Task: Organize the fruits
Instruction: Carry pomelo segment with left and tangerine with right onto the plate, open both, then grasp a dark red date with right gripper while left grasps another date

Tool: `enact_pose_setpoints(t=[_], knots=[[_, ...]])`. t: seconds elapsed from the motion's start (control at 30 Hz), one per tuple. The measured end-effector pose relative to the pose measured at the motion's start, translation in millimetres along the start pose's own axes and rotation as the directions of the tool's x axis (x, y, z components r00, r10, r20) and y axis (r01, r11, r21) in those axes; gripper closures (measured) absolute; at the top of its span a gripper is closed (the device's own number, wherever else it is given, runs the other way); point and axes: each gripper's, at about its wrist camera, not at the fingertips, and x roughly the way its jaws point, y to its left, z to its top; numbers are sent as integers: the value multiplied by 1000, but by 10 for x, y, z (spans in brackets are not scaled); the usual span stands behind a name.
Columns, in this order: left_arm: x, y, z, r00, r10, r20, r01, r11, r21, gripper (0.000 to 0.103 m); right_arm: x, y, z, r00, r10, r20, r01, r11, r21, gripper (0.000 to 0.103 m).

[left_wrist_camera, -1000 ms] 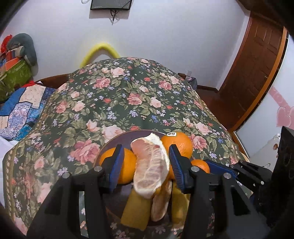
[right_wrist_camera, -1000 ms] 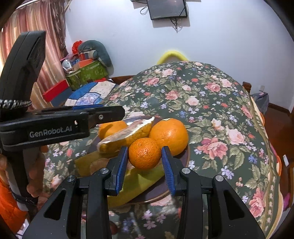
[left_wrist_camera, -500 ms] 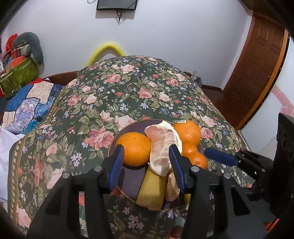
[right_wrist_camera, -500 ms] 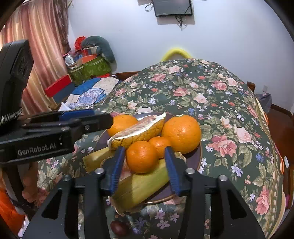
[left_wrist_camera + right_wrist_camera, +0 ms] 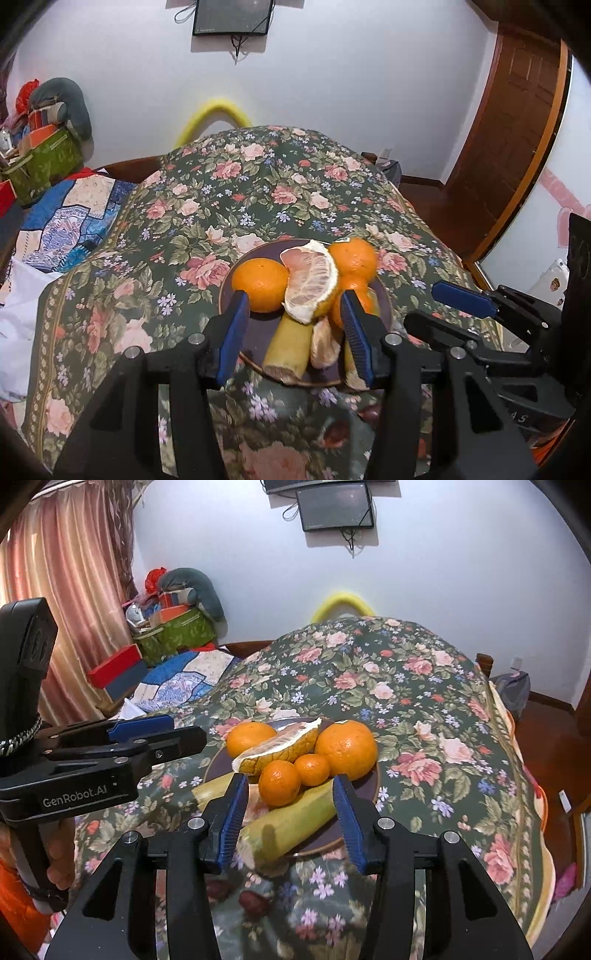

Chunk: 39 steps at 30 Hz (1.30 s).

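A home room: floral tablecloth [image 5: 406, 709], pink curtains [image 5: 74, 590], wall television [image 5: 334, 506].

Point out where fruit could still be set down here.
The plate is crowded: oranges, a pomelo wedge and rind strips fill it. Bare floral cloth lies beyond it and to its right; the left gripper hangs alongside.

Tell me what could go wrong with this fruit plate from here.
The pomelo wedge leans on the oranges, so nudging the small orange could topple it. The yellow-green rind pieces overhang the plate rim and may slide onto the cloth. Both hand-held grippers, left and right, crowd the same side and could collide.
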Motion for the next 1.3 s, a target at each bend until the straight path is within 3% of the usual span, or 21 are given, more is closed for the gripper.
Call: enact_pose_setpoints(t=[0.6,0.73,1.3], knots=[[-701,-190,-342,998,56,43,-56,998,11,28,-531,140,-342,999,-51,-1,51,998,-22,59],[-699,-174,-459,997,65,35,-65,998,12,23,-472,156,-467,998,-53,-36,51,998,-28,58],[-178,30,-858,993,65,-103,-64,998,17,23,301,159,-795,975,3,-221,-6,1000,-12,59]])
